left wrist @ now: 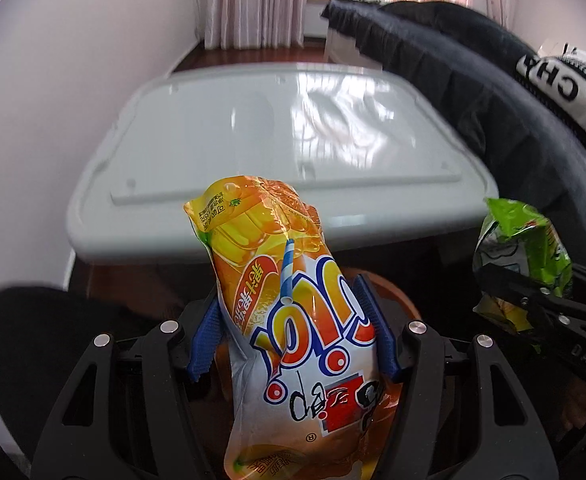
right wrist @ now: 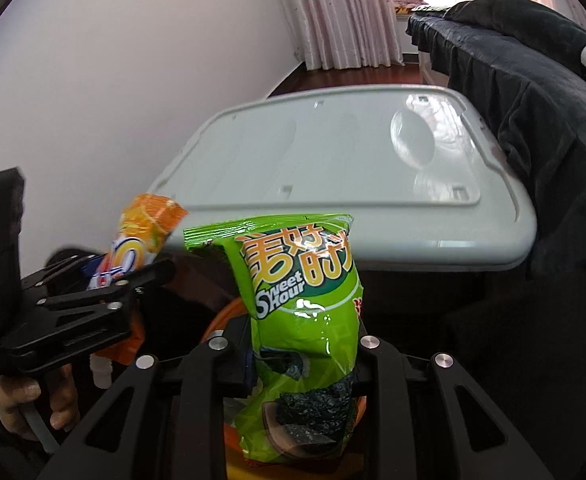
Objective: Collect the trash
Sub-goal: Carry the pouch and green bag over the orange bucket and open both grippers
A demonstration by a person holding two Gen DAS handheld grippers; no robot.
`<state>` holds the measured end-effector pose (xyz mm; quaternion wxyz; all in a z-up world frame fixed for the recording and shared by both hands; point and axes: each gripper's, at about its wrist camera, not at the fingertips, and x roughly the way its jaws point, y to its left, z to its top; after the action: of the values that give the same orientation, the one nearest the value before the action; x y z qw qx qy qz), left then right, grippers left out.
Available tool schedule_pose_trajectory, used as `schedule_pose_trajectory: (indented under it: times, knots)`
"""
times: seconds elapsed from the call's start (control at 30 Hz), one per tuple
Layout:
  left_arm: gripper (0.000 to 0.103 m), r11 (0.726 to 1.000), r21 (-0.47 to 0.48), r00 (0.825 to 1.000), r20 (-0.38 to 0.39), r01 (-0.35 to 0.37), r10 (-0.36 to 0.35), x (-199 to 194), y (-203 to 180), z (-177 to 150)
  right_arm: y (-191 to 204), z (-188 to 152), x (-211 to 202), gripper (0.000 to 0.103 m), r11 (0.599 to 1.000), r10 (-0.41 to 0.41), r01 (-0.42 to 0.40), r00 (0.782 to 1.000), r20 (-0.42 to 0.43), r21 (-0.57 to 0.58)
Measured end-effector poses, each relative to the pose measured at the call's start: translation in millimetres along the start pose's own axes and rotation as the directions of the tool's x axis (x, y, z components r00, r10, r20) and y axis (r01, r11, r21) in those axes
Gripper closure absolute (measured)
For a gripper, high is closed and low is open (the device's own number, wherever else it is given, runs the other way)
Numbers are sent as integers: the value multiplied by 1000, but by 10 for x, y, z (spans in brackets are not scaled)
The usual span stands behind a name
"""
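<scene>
Here the left tool (left wrist: 293, 320) pinches an orange juice pouch (left wrist: 293, 320) near the bare white tabletop (left wrist: 253, 128); its right edge touches dark bedding (left wrist: 473, 92). The right tool (right wrist: 305, 360) pinches a green seaweed packet (right wrist: 305, 300); only its view shows a hand (right wrist: 33, 400).

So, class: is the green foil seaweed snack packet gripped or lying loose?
Gripped. The green foil seaweed snack packet stands pinched between the right gripper's closed jaws, lifted off any surface.

The left gripper (left wrist: 293, 320) clamps a crinkled orange-and-white plastic drink pouch (left wrist: 289, 320) between its blue ribbed pads (left wrist: 207, 332), the pouch's top rising past the fingertips. Ahead of the jaws lies a glossy pale-grey plastic table (left wrist: 213, 136). Right of them, the black right gripper (left wrist: 533, 300) pinches a crumpled green foil snack bag (left wrist: 521, 240).
</scene>
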<state>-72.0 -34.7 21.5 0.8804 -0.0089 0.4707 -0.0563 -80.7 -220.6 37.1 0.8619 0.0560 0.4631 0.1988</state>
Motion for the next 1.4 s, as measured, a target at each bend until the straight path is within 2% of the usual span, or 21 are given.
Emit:
schedule_pose_trajectory:
  times: [0.13, 0.33, 0.53, 0.73, 0.87, 1.03, 1.13, 1.4]
  knots:
    - [42, 1000, -9, 997, -71, 2, -3, 148, -19, -204, -36, -95, 72, 76, 999, -4, 5, 1000, -25, 37]
    - [42, 1000, -20, 990, -143, -2, -1, 353, 5, -292, -21, -162, 253, 76, 999, -2, 6, 996, -89, 41]
    - [42, 999, -47, 967, -256, -2, -10, 657, 77, -397, -40, -229, 538, 76, 998, 4, 7, 983, -185, 55]
    - [42, 997, -78, 944, -328, -9, -17, 846, 163, -485, -98, -289, 774, 76, 996, 14, 10, 966, -259, 90]
    - [42, 997, -81, 934, -357, -15, -15, 916, 167, -515, -71, -312, 873, 75, 996, 20, 5, 958, -287, 85]
    - [42, 997, -76, 928, -373, -20, -10, 960, 155, -479, -65, -313, 897, 68, 996, 18, 9, 955, -298, 91]
    - [40, 998, -63, 929, -370, -32, 6, 956, 129, -456, -61, -296, 897, 55, 995, 15, 13, 956, -292, 95]
    - [35, 997, -57, 940, -341, -42, 20, 853, 89, -404, -72, -272, 822, 53, 993, 3, 26, 967, -255, 113]
